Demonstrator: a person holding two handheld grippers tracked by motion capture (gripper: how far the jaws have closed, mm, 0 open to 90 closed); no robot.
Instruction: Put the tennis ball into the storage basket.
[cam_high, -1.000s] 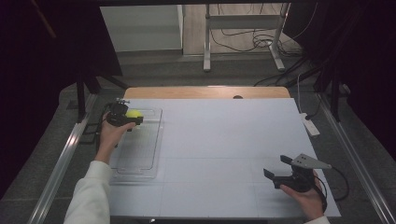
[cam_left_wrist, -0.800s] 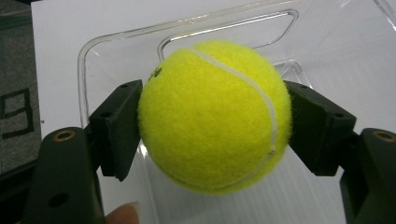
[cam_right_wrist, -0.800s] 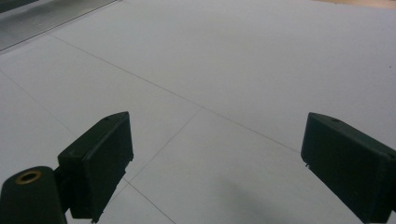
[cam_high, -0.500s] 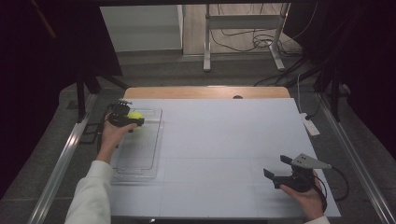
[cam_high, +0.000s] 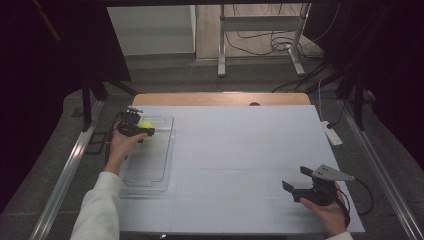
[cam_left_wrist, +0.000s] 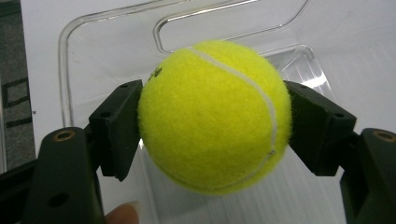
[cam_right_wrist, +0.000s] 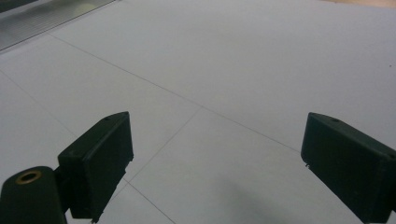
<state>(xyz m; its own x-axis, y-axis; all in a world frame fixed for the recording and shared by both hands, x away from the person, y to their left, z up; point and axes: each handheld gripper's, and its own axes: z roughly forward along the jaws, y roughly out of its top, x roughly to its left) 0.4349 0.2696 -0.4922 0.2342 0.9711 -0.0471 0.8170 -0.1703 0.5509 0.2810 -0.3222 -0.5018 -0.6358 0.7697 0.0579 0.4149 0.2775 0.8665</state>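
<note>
Two grippers here — left gripper (cam_high: 143, 131), upper left of the high view, is clamped on a fuzzy yellow tennis ball (cam_left_wrist: 215, 114) over the clear plastic tray (cam_high: 150, 175); right gripper (cam_high: 296, 181) sits lower right, jaws wide apart, holding nothing.

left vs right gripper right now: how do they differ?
The left gripper is shut on the tennis ball, jaws pressed to its sides; the right gripper is open, jaws wide apart with nothing between. The left is over the far end of the clear tray; the right is over the white table, near its right corner. Both have black jaws and are hand-held.
</note>
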